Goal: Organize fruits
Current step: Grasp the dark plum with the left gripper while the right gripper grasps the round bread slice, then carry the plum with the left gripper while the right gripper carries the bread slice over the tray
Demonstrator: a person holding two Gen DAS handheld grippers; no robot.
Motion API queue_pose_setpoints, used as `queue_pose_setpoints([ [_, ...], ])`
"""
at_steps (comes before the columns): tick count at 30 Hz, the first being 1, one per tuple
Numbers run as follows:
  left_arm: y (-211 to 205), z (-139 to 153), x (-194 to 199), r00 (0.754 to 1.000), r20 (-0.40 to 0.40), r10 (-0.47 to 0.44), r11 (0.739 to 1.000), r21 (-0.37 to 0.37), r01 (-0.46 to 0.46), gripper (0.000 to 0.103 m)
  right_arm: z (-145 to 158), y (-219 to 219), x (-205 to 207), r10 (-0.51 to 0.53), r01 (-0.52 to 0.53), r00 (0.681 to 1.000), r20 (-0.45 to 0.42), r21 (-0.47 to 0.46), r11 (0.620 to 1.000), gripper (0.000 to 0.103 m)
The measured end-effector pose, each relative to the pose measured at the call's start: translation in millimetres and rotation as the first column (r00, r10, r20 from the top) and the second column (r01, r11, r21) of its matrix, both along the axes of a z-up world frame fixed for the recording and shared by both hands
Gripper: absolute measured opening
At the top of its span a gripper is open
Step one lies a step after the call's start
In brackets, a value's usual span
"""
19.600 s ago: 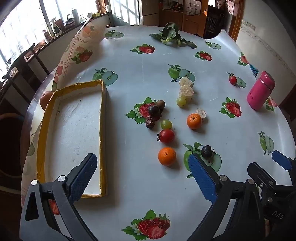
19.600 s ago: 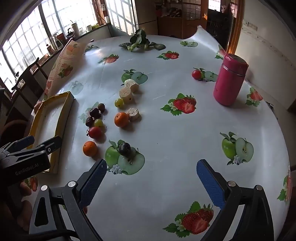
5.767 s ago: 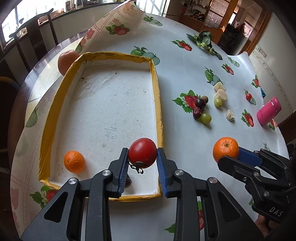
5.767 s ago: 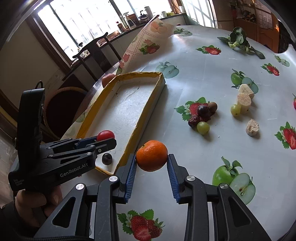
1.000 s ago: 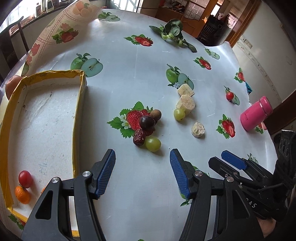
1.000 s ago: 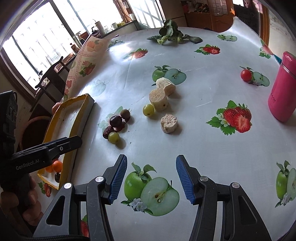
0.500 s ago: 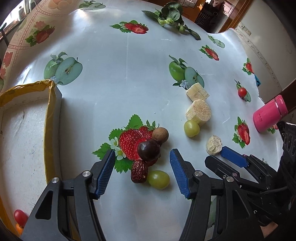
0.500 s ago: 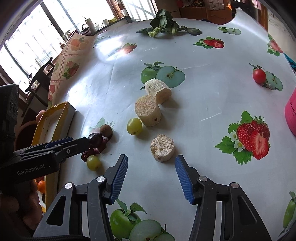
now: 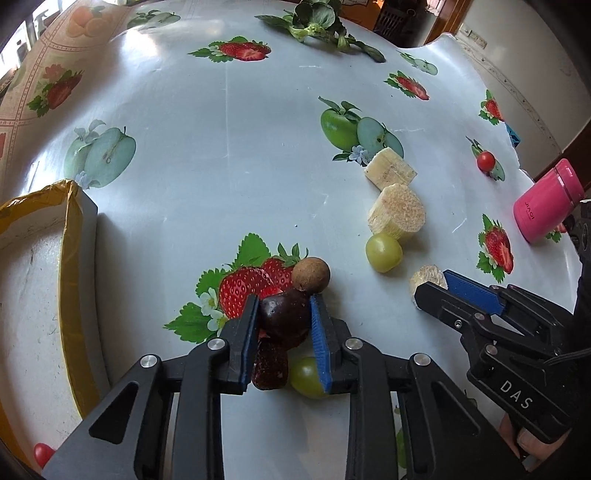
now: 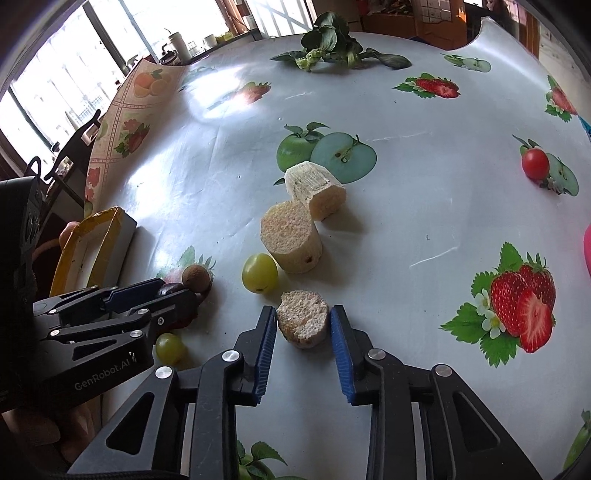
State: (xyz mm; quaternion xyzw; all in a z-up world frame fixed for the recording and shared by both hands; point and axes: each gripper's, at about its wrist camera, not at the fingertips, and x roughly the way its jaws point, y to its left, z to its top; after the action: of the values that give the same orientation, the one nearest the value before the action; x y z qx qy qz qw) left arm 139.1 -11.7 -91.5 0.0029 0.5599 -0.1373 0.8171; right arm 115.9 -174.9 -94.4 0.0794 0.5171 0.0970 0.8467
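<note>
My left gripper (image 9: 283, 306) has its jaws closing, and its blue pads touch both sides of a dark plum (image 9: 284, 319) lying on the printed tablecloth. A brown round fruit (image 9: 311, 274) rests against the plum's far side. A dark red date (image 9: 270, 363) and a green grape (image 9: 306, 376) lie under the fingers. My right gripper (image 10: 303, 312) is also closing, its pads against a small banana slice (image 10: 303, 323) on the cloth. Beyond that slice lie another green grape (image 10: 259, 272) and two bigger banana pieces (image 10: 291, 240).
A yellow-rimmed tray (image 9: 68, 258) stands at the left with a red tomato (image 9: 42, 453) in its near corner. A cherry tomato (image 9: 485, 160) and a pink bottle (image 9: 546, 201) are at the right. Leafy greens (image 9: 317, 22) lie at the far edge.
Both grippers came forward and down over the fruit, then their jaws narrowed from wide apart. The left pads now grip the dark plum, the right pads the small banana slice.
</note>
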Motion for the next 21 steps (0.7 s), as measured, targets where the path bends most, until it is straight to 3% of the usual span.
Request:
queue_pose_setpoints([
  [9, 14, 33, -25, 0.996, 0.059, 0.059, 0.998, -0.016, -0.059, 0.024, 24, -3, -29, -0.004, 0.003, 1.000, 0.026, 0.026, 1.000, 0.030],
  [21, 49, 65, -71, 0.976, 0.111, 0.188, 0.981, 0.023, -0.191, 0.024, 66, 11, -74, 0.029, -0.034, 0.997, 0.078, 0.064, 0.997, 0.030],
])
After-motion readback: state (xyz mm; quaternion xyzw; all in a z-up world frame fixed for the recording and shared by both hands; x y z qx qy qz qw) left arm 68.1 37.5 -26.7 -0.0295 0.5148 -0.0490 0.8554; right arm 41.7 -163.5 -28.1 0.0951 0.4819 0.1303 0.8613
